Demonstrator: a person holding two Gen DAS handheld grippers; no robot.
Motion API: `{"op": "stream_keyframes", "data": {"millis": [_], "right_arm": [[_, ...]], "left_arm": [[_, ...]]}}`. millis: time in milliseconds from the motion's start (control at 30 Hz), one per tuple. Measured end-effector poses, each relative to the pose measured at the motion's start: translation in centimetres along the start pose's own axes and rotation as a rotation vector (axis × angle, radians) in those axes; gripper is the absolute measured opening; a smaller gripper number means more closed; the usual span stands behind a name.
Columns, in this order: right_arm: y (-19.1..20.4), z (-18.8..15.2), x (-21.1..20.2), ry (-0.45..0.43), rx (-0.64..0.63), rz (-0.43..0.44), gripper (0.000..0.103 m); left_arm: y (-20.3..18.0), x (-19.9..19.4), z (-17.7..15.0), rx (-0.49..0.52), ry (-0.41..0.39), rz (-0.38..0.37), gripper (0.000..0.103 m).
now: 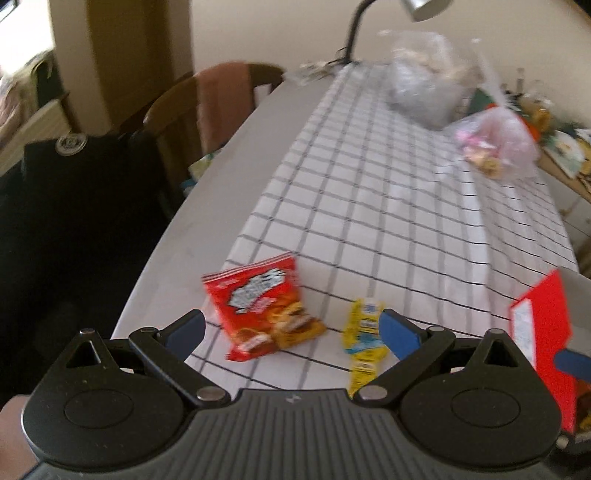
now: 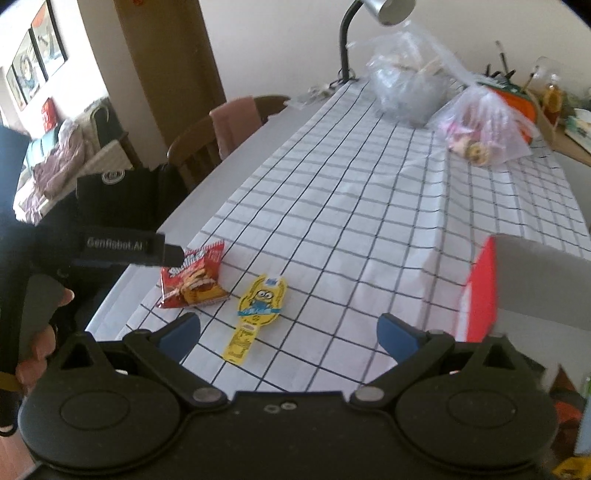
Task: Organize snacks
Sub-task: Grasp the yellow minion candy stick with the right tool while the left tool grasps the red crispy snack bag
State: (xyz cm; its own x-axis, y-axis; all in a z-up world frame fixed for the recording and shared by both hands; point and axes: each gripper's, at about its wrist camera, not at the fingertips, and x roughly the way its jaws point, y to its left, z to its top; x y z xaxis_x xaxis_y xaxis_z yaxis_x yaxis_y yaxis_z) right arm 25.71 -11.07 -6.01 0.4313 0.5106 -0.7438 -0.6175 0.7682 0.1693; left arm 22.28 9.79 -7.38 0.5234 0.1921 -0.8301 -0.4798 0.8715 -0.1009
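Observation:
A red snack bag (image 1: 264, 314) lies on the checked cloth (image 1: 369, 206) near the table's left edge. A yellow cartoon-figure packet (image 1: 364, 339) lies just right of it. My left gripper (image 1: 291, 332) hangs open above both, with the red bag between its blue fingers and not touched. In the right wrist view the red bag (image 2: 192, 282) and the yellow packet (image 2: 258, 302) lie ahead of my right gripper (image 2: 289, 334), which is open and empty. An open red box (image 2: 480, 291) with a grey flap stands to the right. The left gripper (image 2: 171, 256) reaches in over the red bag.
Two clear plastic bags (image 2: 406, 85) (image 2: 484, 125) with contents sit at the far end, by a desk lamp (image 2: 391, 11). A wooden chair (image 2: 229, 125) and a dark garment (image 2: 122, 199) stand along the table's left edge. A hand (image 2: 37, 343) holds the left gripper's handle.

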Motion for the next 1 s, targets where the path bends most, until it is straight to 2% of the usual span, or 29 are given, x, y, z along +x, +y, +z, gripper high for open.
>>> {"op": "stream_keyframes", "data": {"millis": [233, 433, 800, 1000], "right_arm": [[1.4, 0.2, 3.8, 0.052, -0.032, -0.012, 0.102], [1.9, 0.2, 7.4, 0.110, -0.063, -0.024, 0.100], [3.1, 1.2, 12.8, 0.203, -0.125, -0.005, 0.097], [3.9, 1.8, 14.9, 0.243, -0.164, -0.037, 0.092]], "left_arm": [[2.1, 3.6, 1.3, -0.076, 0.094, 0.052, 0.101], [3.1, 6.8, 1.9, -0.121, 0.178, 0.055, 0.101], [3.1, 10.5, 2.9, -0.144, 0.257, 0.067, 0.101], [2.8, 11.8, 3.2, -0.159, 0.298, 0.061, 0.101]]}}
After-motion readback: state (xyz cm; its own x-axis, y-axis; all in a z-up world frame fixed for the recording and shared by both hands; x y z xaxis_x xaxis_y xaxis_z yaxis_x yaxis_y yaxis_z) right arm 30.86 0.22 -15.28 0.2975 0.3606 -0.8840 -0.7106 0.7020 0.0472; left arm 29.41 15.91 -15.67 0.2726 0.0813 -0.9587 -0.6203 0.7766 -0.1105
